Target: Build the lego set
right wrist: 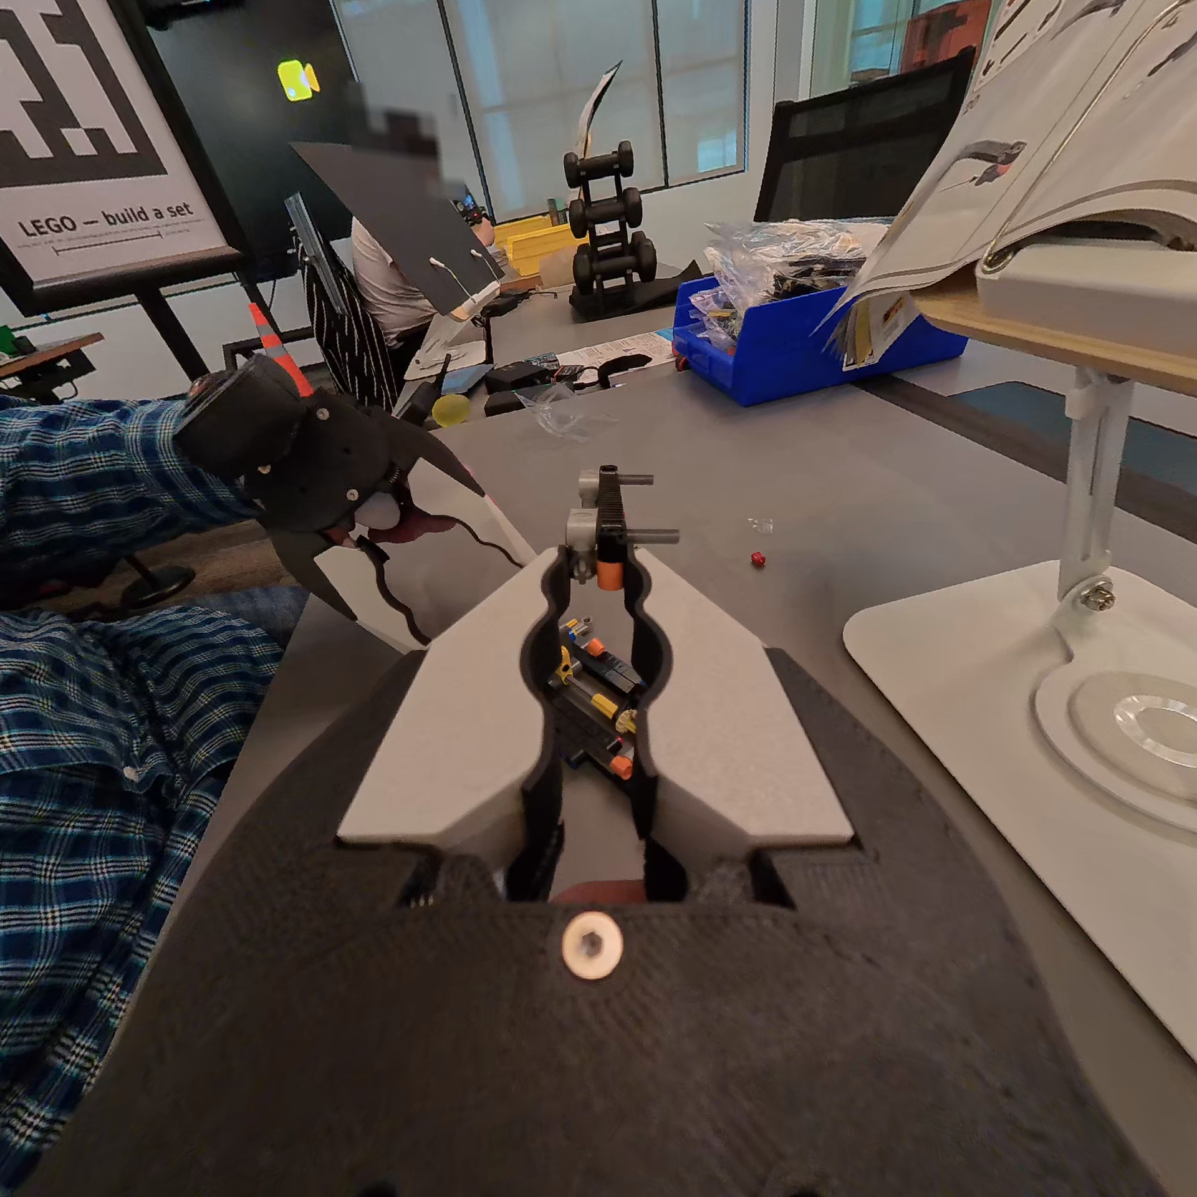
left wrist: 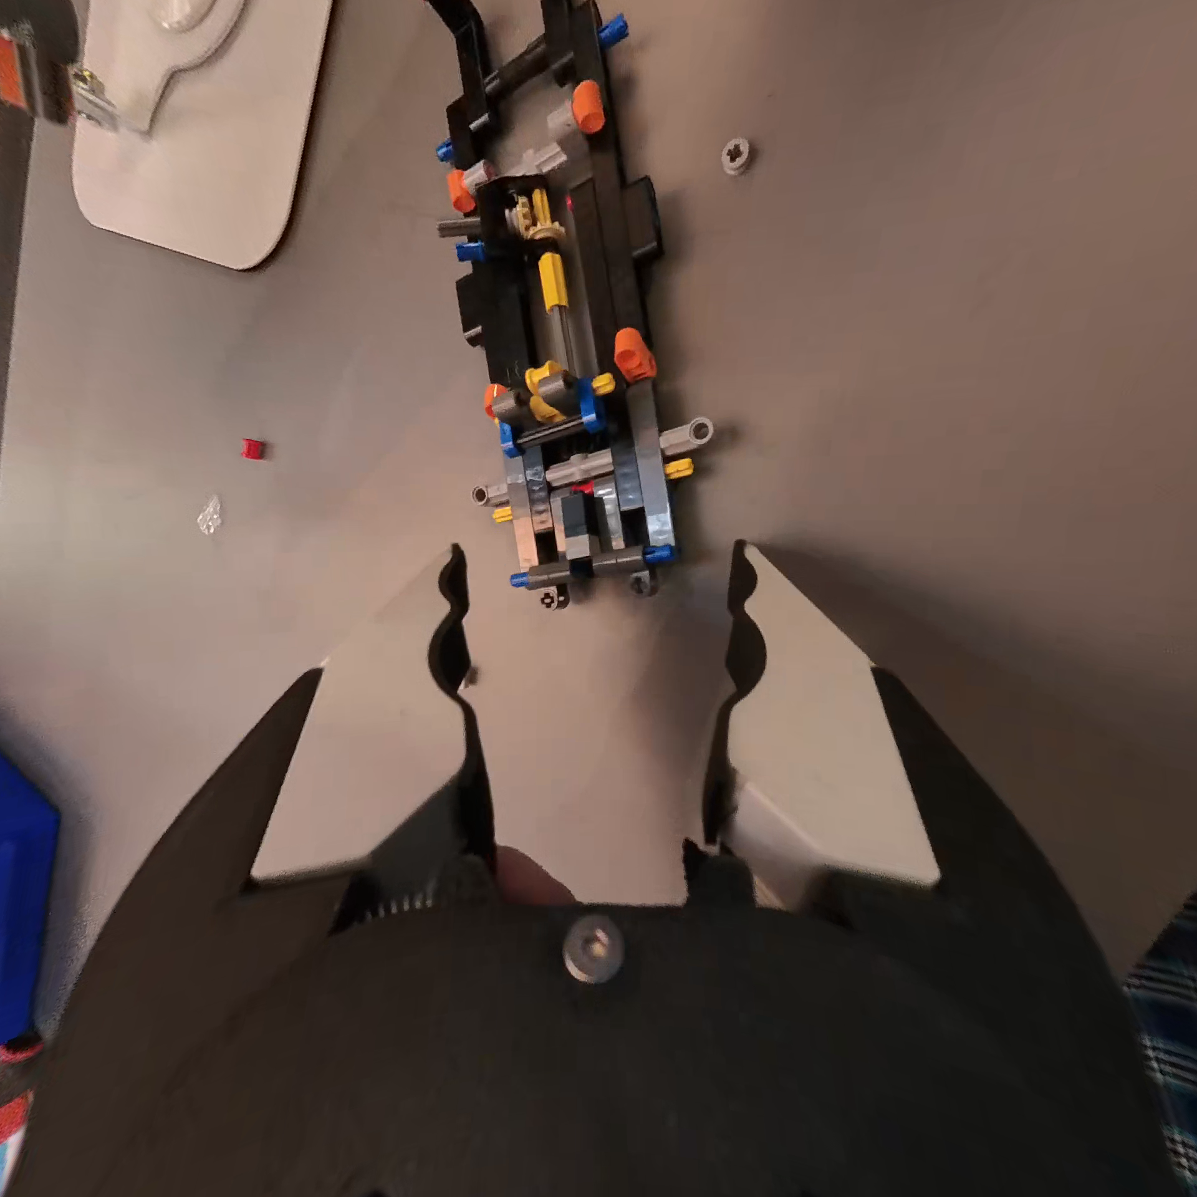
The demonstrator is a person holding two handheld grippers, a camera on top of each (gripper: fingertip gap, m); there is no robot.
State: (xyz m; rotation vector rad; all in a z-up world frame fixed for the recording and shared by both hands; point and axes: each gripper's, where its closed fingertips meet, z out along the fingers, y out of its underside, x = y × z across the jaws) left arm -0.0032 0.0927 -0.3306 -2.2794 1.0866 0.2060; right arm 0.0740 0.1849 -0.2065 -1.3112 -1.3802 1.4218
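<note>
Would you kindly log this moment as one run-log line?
left gripper: open, short of chassis | right gripper: shut on chassis | loose red piece on table

1 lego chassis (left wrist: 570,337) at 12 o'clock | 2 grippers | 1 loose red bit (left wrist: 254,448) at 10 | 1 clear bit (left wrist: 209,515) at 9 | 1 grey bush (left wrist: 736,155) at 1 | 1 blue bin (right wrist: 777,343)

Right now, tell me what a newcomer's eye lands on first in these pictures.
First, the long Lego chassis, black and grey with orange, yellow and blue pins, lying on the grey table; the right claw is shut on its far end. The left claw hangs open just short of its near end. To the side stand a white stand base and, farther back, a blue bin of bagged parts.
</note>
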